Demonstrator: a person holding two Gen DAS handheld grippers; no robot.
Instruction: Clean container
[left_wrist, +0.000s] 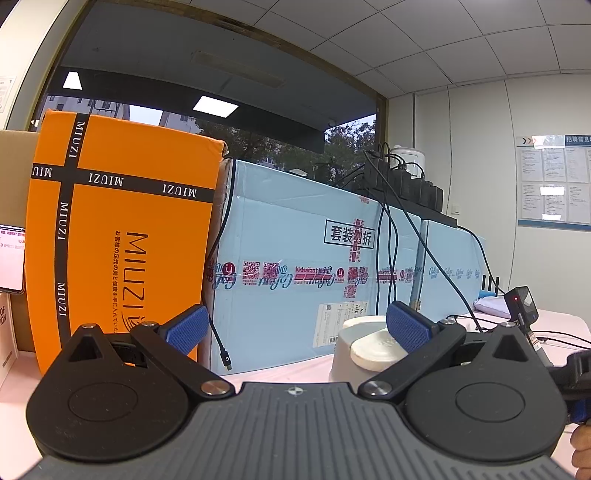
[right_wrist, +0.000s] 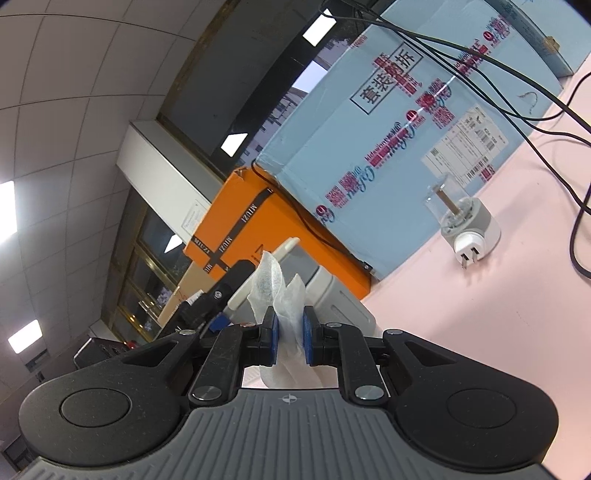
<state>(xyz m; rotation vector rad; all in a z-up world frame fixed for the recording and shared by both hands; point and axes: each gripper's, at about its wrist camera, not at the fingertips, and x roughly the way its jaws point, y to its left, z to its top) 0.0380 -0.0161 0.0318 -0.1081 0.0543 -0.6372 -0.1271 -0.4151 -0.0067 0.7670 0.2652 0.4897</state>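
Observation:
A grey container (left_wrist: 347, 354) with a white oval lid piece (left_wrist: 373, 349) stands on the pink table, just right of centre in the left wrist view. My left gripper (left_wrist: 295, 328) is open, and its right blue pad (left_wrist: 408, 328) overlaps the container's side, with nothing held between the fingers. In the right wrist view, my right gripper (right_wrist: 290, 328) is shut on a crumpled white wipe (right_wrist: 273, 280) that sticks up past the pads. The same grey container (right_wrist: 340, 299) lies close behind the wipe, partly hidden by it.
An orange MIUZI box (left_wrist: 122, 236) and a long light-blue carton (left_wrist: 306, 266) wall off the back of the table, with black cables (left_wrist: 388, 240) hanging over them. A small grey plug-in unit with a clear cup (right_wrist: 465, 221) stands on the pink tabletop (right_wrist: 480, 314).

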